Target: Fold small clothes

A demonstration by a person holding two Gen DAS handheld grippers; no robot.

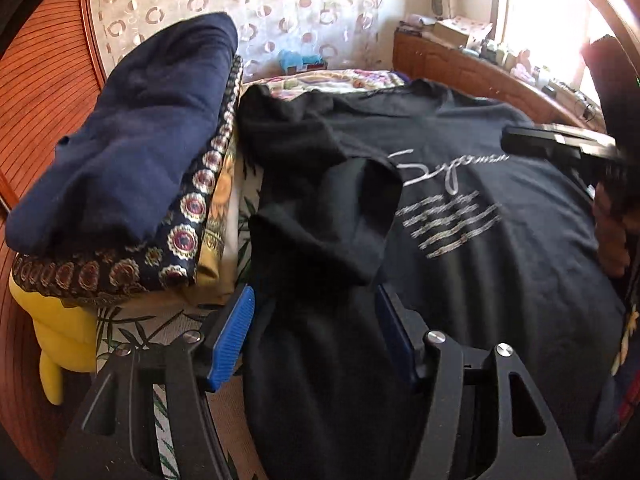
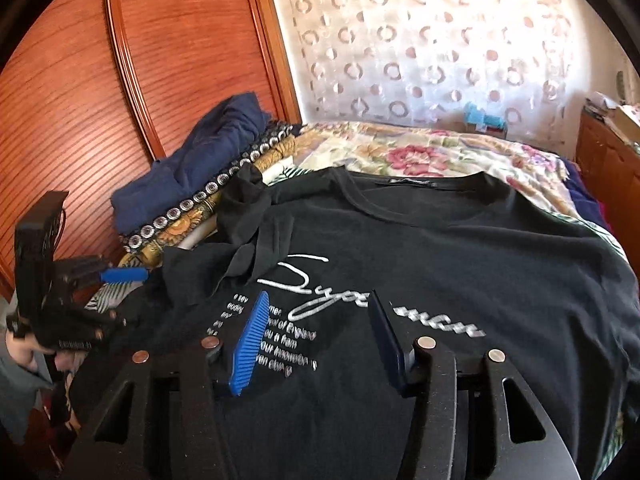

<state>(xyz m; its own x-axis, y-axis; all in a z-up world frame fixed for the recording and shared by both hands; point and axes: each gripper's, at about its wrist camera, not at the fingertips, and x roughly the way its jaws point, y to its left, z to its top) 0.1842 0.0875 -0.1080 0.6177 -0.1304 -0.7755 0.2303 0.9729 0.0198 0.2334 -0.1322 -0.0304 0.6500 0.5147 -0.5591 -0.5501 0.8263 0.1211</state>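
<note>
Both grippers, left gripper [image 1: 316,332] and right gripper [image 2: 320,340], jaws apart and gripping nothing over the black t-shirt [image 2: 460,248]: probably best to flatten that bunched sleeve [image 1: 320,216] before folding.

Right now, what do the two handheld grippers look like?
Both match: matte black bodies with triangular cut-outs and round silver bolt heads. The left gripper and right gripper each carry two flat fingers faced with ribbed blue pads. No cables, markings or sleeves are clear in either view.
</note>
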